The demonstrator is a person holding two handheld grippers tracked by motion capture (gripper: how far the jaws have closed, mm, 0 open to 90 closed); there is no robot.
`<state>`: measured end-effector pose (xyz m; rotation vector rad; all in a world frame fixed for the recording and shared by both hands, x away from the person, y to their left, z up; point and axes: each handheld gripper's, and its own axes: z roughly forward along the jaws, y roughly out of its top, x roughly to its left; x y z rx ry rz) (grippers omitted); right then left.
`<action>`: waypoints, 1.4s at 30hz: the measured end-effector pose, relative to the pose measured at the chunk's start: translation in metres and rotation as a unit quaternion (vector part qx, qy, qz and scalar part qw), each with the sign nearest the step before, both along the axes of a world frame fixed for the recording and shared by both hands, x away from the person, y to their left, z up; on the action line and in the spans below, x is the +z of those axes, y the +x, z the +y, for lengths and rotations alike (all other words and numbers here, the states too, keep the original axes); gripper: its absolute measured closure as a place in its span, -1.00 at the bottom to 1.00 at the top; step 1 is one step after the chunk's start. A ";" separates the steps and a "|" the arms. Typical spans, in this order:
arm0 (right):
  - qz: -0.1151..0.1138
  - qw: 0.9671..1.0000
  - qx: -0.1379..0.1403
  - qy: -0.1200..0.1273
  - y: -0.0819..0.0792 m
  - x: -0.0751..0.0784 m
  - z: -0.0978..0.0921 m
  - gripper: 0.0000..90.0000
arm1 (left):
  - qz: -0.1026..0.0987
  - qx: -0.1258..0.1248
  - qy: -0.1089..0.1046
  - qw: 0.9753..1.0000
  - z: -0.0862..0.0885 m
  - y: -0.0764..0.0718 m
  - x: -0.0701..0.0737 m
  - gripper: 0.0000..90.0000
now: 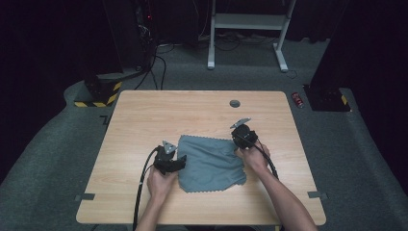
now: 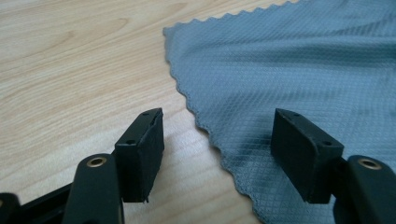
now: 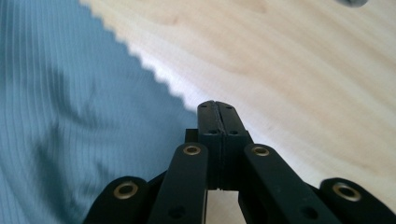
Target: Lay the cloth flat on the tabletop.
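cloth (image 1: 210, 163) flat on table (image 1: 144, 115) | left gripper (image 2: 218, 149) agape | right gripper (image 3: 218, 121) closed

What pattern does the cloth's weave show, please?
Grey-blue cloth, fine diamond grid; left gripper view.

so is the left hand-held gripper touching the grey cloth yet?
Cannot tell. In the left gripper view the left hand-held gripper is open astride the grey cloth edge; no contact or gap shows plainly.
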<state>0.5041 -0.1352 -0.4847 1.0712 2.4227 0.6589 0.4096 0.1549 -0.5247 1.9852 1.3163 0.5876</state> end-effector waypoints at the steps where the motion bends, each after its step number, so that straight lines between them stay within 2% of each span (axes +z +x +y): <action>1: -0.004 1.000 0.001 -0.005 0.003 0.002 0.001 1.00 | 0.004 -0.002 0.001 1.000 0.000 0.002 0.001 -0.22; 2: -0.008 1.000 0.001 -0.001 0.006 0.003 0.002 1.00 | 0.007 -0.003 0.003 1.000 -0.001 0.005 0.001 -0.23; 3: 0.007 1.000 -0.003 0.004 0.008 0.002 0.003 1.00 | 0.007 -0.001 0.001 1.000 -0.001 0.006 0.001 -0.24; 4: 0.007 1.000 -0.003 0.004 0.008 0.002 0.003 1.00 | 0.007 -0.001 0.001 1.000 -0.001 0.006 0.001 -0.25; 5: 0.023 1.000 0.005 0.006 0.007 -0.001 0.005 0.95 | 0.004 -0.001 0.001 1.000 0.000 0.005 0.000 -0.26; 6: 0.023 1.000 0.005 0.006 0.007 -0.001 0.005 0.95 | 0.004 -0.001 0.001 1.000 0.000 0.005 0.000 -0.26; 7: 0.030 0.999 0.014 0.016 0.003 -0.003 0.006 0.78 | 0.000 0.001 -0.002 1.000 0.000 0.004 0.000 -0.26; 9: 0.032 0.999 0.014 0.028 -0.002 -0.003 0.002 0.64 | -0.009 0.001 -0.005 1.000 0.000 0.003 -0.002 -0.26; 11: 0.031 0.999 0.009 0.028 -0.005 -0.004 -0.001 0.55 | -0.008 0.002 -0.004 1.000 0.000 0.003 -0.002 -0.26; 12: 0.031 0.999 0.009 0.028 -0.005 -0.004 -0.001 0.55 | -0.008 0.002 -0.004 1.000 0.000 0.003 -0.002 -0.26; 14: 0.052 0.999 -0.001 0.017 -0.002 -0.013 -0.003 0.56 | -0.009 0.002 -0.004 1.000 0.000 0.003 -0.002 -0.26; 16: 0.058 0.997 -0.002 0.046 0.002 -0.016 -0.007 0.80 | -0.009 0.002 -0.004 1.000 0.000 0.003 -0.002 -0.26; 18: 0.049 0.998 -0.004 0.044 0.003 -0.017 -0.006 0.97 | -0.008 0.002 -0.004 1.000 0.000 0.003 -0.002 -0.26; 20: 0.039 0.998 -0.005 0.039 0.006 -0.017 -0.004 0.99 | -0.007 0.000 -0.003 1.000 0.000 0.003 -0.002 -0.26; 22: 0.016 0.999 -0.013 0.031 0.011 -0.019 -0.005 0.99 | -0.005 -0.005 -0.002 1.000 0.001 0.004 -0.001 -0.25; 24: 0.012 0.999 -0.032 0.034 0.019 -0.020 -0.008 0.99 | -0.004 -0.004 -0.003 1.000 0.002 0.003 0.000 -0.18; 26: -0.004 0.999 -0.024 0.035 0.023 -0.018 -0.009 0.98 | -0.003 -0.003 0.000 1.000 0.002 0.003 0.000 -0.10; 27: -0.009 0.999 -0.025 0.045 0.023 -0.016 -0.009 0.97 | -0.004 0.001 0.009 1.000 0.002 0.001 0.002 -0.08; 29: -0.010 0.998 -0.020 0.064 0.019 -0.012 -0.009 0.89 | -0.001 0.000 0.010 1.000 0.004 -0.002 0.004 -0.02; 30: -0.010 0.998 -0.020 0.064 0.019 -0.012 -0.009 0.89 | -0.001 0.000 0.010 1.000 0.004 -0.002 0.004 0.00; 31: -0.008 0.998 -0.004 0.061 0.012 -0.008 -0.006 0.82 | 0.000 -0.007 0.001 1.000 0.006 -0.008 0.008 0.02; 32: -0.010 0.998 0.007 0.059 0.008 -0.006 -0.006 0.79 | 0.000 -0.007 0.001 1.000 0.006 -0.008 0.008 0.04; 33: -0.008 0.998 0.015 0.065 0.003 -0.004 -0.006 0.76 | -0.002 -0.023 -0.005 1.000 0.006 -0.015 0.013 0.06; 34: -0.008 0.998 0.015 0.065 0.003 -0.004 -0.006 0.76 | -0.002 -0.023 -0.005 1.000 0.006 -0.015 0.013 0.07; 35: -0.005 0.997 0.031 0.073 -0.009 -0.002 -0.007 0.73 | -0.001 -0.045 -0.014 0.999 0.004 -0.026 0.018 0.10; 36: 0.000 0.997 0.039 0.072 -0.016 -0.002 -0.007 0.72 | -0.001 -0.045 -0.014 0.999 0.004 -0.026 0.018 0.12; 37: 0.004 0.996 0.048 0.071 -0.023 -0.003 -0.008 0.71 | 0.004 -0.069 -0.013 0.997 0.002 -0.035 0.019 0.15; 38: 0.007 0.996 0.053 0.067 -0.029 -0.004 -0.010 0.70 | 0.008 -0.079 -0.012 0.997 0.000 -0.039 0.019 0.18; 39: 0.007 0.996 0.053 0.067 -0.029 -0.004 -0.010 0.70 | 0.008 -0.079 -0.012 0.997 0.000 -0.039 0.019 0.21; 41: 0.021 0.996 0.061 0.066 -0.042 -0.011 -0.015 0.70 | 0.029 -0.101 -0.001 0.994 -0.005 -0.044 0.014 0.29; 42: 0.021 0.996 0.061 0.066 -0.042 -0.011 -0.015 0.70 | 0.029 -0.101 -0.001 0.994 -0.005 -0.044 0.014 0.35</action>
